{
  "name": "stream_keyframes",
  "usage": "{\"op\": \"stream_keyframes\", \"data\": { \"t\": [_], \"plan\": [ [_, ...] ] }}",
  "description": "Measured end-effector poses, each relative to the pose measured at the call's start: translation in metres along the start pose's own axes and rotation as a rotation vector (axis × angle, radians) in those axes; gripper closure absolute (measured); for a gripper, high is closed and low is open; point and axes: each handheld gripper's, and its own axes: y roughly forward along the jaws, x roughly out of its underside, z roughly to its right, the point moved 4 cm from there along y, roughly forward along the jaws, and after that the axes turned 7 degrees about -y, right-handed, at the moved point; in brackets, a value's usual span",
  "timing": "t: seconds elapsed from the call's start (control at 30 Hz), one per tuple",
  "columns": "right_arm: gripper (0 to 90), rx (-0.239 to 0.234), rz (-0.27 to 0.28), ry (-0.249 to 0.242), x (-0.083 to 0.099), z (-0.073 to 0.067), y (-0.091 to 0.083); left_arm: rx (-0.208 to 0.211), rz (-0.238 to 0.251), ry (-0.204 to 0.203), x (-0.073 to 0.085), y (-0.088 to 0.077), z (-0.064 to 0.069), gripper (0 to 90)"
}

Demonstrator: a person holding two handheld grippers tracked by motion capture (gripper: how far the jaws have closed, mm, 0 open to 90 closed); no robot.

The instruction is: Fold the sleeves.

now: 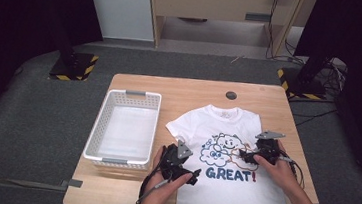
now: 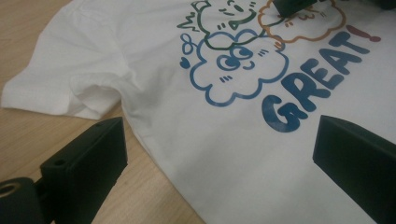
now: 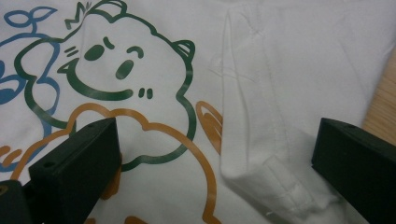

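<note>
The main risk from here is a bad pinch. The right gripper (image 1: 250, 155) hangs over the shirt's folded-in sleeve, its jaws spread wide with nothing between them; if they close too shallow they would likely catch only the top layer, and the fold underneath would slip out and bunch. The left gripper (image 1: 182, 171) sits at the shirt's 9 o'clock edge, jaws likewise released, one over bare wood and one over cloth — closing there could nip the hem alone and drag the whole shirt sideways toward the basket (image 1: 97, 124). A lopsided pull by the two hands would skew the fold.

The white T-shirt (image 1: 232, 197) lies flat, print up, on the right half of the counter (image 1: 135, 83), collar toward 12 o'clock, hem toward the person at 6. Its front carries cartoon clouds in blue, green and orange above the word "GREAT!" in blue. The sleeve at 3 o'clock is already turned over onto the chest; the sleeve at 9 o'clock lies spread out, slightly rumpled. The white basket stands empty, just beside the shirt at 9 o'clock.
</note>
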Motion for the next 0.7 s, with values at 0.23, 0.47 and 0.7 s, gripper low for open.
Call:
{"op": "stream_keyframes", "data": {
  "t": [0.23,0.47,0.7],
  "plan": [
    [1.3,-0.003,0.000,-0.002,0.003,0.002,-0.002,-0.003,-0.008,0.009,-0.018,0.015,-0.004,1.2],
    [1.3,0.000,-0.001,0.001,0.005,0.004,-0.004,-0.016,-0.008,0.000,-0.034,0.029,-0.014,1.2],
    [1.3,0.003,0.000,0.004,0.006,0.005,-0.006,-0.026,-0.025,-0.001,-0.042,0.044,-0.022,1.1]
  ]
}}
